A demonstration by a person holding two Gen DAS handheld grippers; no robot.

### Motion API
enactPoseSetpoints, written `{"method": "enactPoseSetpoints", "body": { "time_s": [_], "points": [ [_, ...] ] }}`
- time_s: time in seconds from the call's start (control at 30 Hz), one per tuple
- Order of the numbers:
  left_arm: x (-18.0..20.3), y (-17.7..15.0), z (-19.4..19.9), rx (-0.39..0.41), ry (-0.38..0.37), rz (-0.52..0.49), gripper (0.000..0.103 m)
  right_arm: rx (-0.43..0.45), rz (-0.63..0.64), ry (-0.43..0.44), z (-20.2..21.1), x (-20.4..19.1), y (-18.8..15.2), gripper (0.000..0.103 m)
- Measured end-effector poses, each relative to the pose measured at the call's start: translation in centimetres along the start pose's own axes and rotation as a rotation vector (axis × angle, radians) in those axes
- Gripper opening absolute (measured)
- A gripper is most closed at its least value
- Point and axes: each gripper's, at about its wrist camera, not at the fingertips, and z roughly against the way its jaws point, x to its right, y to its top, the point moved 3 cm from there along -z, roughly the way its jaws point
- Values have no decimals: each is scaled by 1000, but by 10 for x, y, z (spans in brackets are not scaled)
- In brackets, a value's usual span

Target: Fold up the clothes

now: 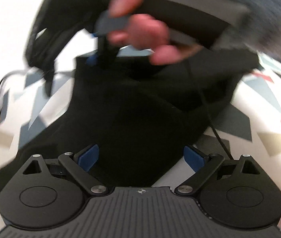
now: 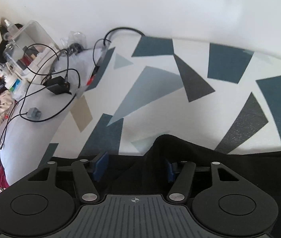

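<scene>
A black garment (image 1: pixel 140 103) lies on a white cloth with blue and grey triangles (image 1: pixel 41 107). My left gripper (image 1: pixel 141 157) is open just above the garment's near part, blue pads wide apart. In the left wrist view the right gripper (image 1: pixel 95 47), held by a hand (image 1: pixel 140 31), hangs over the garment's far edge; its jaws are blurred. In the right wrist view my right gripper (image 2: pixel 134 167) is open, and a raised fold of the black garment (image 2: pixel 180 148) lies between and around its pads.
The patterned cloth (image 2: pixel 160 91) spreads ahead of the right gripper. At its left lie black cables (image 2: pixel 61 75), a small black box (image 2: pixel 58 86), a grey adapter (image 2: pixel 33 113) and a clear bin of clutter (image 2: pixel 27 45). A white wall stands behind.
</scene>
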Motion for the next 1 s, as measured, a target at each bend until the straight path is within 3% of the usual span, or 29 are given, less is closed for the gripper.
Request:
{"method": "enactPoseSetpoints", "body": {
  "time_s": [0.07, 0.17, 0.2, 0.23, 0.33, 0.4, 0.5, 0.6, 0.77, 0.87, 0.93, 1.0],
  "points": [
    [8, 3, -5, 9, -3, -66, 92, -10, -35, 32, 0, 8, 0, 55],
    [-1, 8, -7, 14, -30, -47, 35, -5, -104, 88, 11, 22, 1, 54],
    [-3, 10, -2, 32, -46, -44, 11, -2, -127, 105, 16, 27, 1, 54],
    [-5, 12, 3, 49, -62, -40, 5, 19, -155, 120, 25, 34, 1, 54],
    [-17, 17, 20, 89, -70, 2, 5, 119, -218, 153, 59, 59, -6, 55],
    [-42, 18, 29, 87, -119, 192, 4, 191, -257, 128, 85, 80, -16, 56],
    [-88, 20, 48, 81, -169, 514, 4, 288, -271, 7, 119, 112, -39, 56],
    [-133, 15, 79, 160, -209, 806, 4, 388, -282, -117, 146, 137, -73, 56],
    [-204, -17, 74, 202, -196, 1180, 5, 372, -268, -180, 141, 145, -125, 56],
    [-223, -19, 51, 145, -73, 1173, 17, 338, -188, -238, 123, 133, -149, 55],
    [-229, -12, 39, 120, -55, 1129, 28, 331, -69, -311, 107, 112, -161, 61],
    [-225, -11, 37, 101, -29, 1071, 58, 325, 63, -369, 91, 91, -168, 72]
  ]
}}
